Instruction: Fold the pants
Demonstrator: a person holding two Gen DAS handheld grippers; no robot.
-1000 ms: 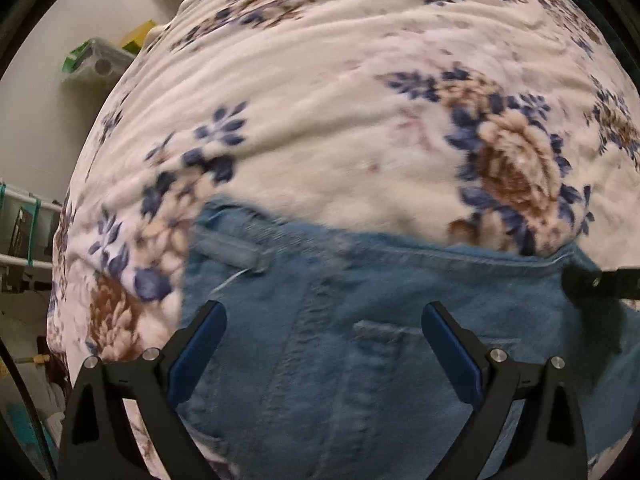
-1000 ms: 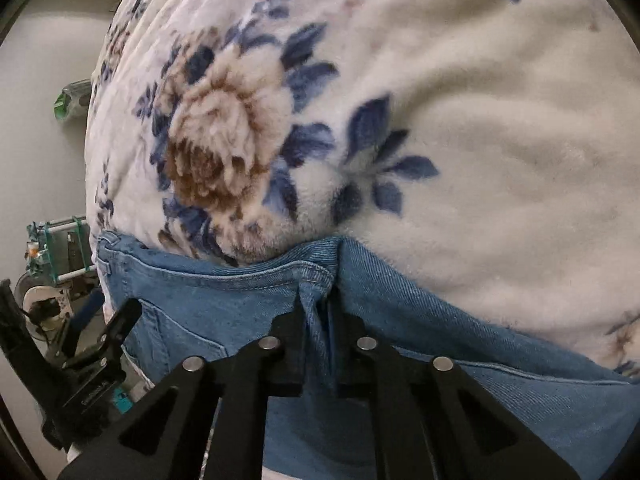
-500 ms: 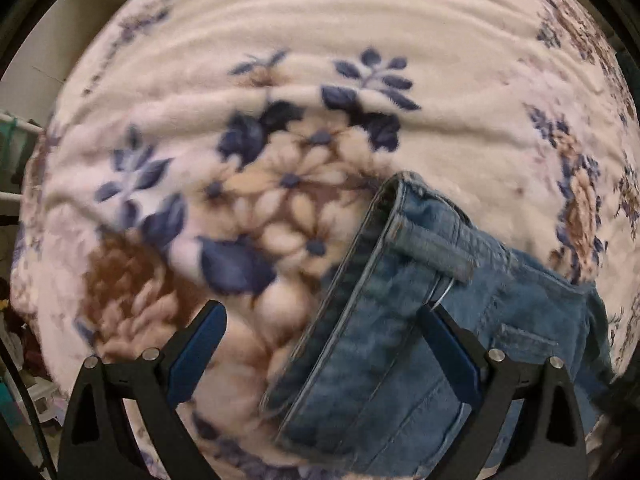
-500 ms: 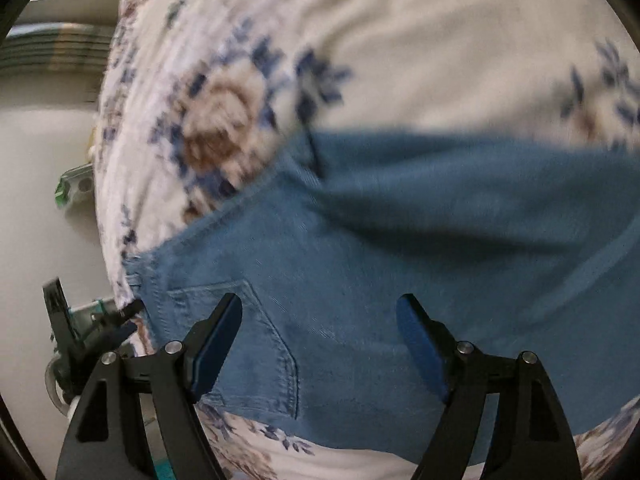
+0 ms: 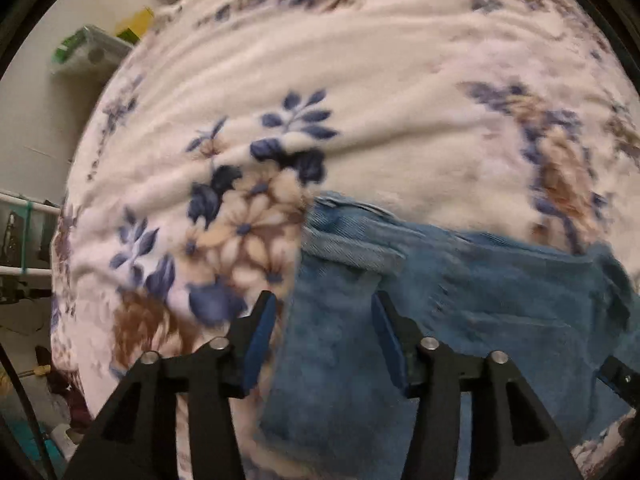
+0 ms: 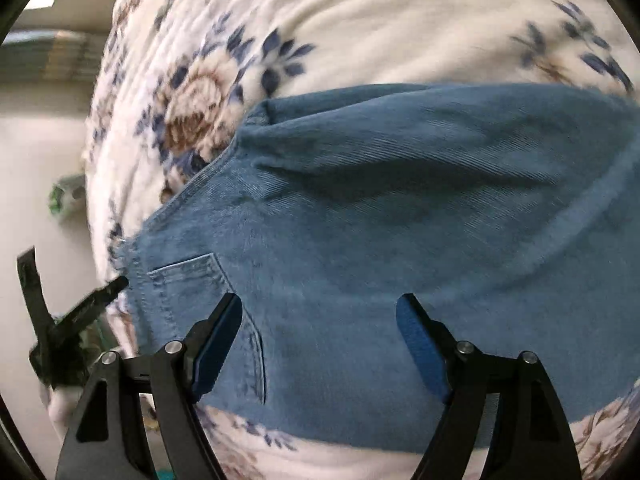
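Note:
Blue denim pants lie on a white floral blanket, back pocket up, with a fold of cloth across the top. My right gripper is open and empty, hovering above the pants by the pocket. In the left wrist view the pants fill the lower right, with the waistband corner near the middle. My left gripper is partly open over the pants' left edge, holding nothing. The left gripper also shows at the far left of the right wrist view.
The blanket covers a bed that extends far up and right. A clear plastic bin with green and yellow items sits by the wall beyond the bed's left edge. White rails and clutter stand on the left.
My right gripper let go of the pants' edge, opened and rose above them. My left gripper swung over the waistband corner and its jaws have narrowed.

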